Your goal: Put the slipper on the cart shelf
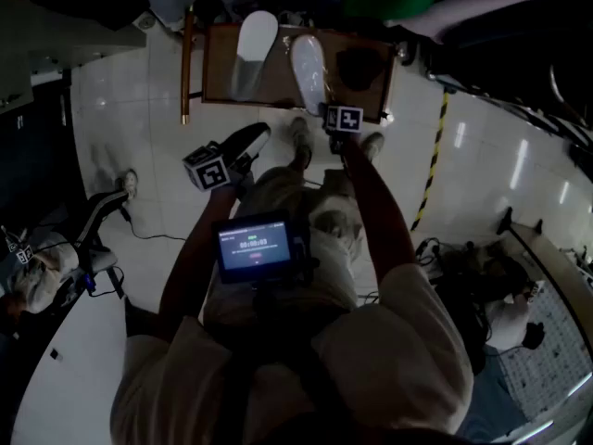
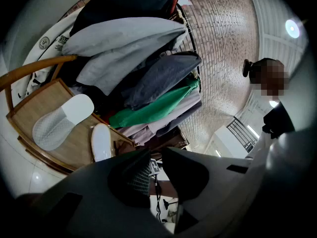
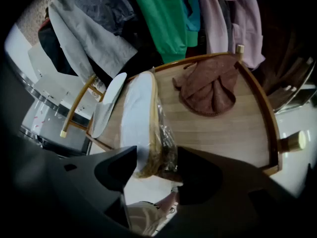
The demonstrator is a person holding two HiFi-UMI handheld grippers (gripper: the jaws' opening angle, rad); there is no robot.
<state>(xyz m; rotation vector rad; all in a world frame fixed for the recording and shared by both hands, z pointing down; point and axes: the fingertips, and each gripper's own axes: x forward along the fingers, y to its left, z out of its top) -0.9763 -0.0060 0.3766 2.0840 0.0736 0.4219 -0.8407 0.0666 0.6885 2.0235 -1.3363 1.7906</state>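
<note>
Head view is very dark, so the shelf contents barely read there. The right gripper (image 3: 156, 162) is clamped on the heel of the white slipper with tan sole and clear wrap (image 3: 138, 113); the heel tip is hidden behind the jaws. The slipper stands on its side edge at the near edge of the rimmed wooden cart shelf (image 3: 223, 133). Its long axis runs away from the jaws, toe toward the hanging clothes (image 3: 166, 19), sole facing the crumpled brown cloth (image 3: 208, 86). A second white slipper (image 3: 106, 108) lies flat just beside it, on the left. There is bare wood between slipper and cloth, out to the right rim. The left gripper (image 2: 156, 170) is off the shelf, jaws slightly apart, empty.
</note>
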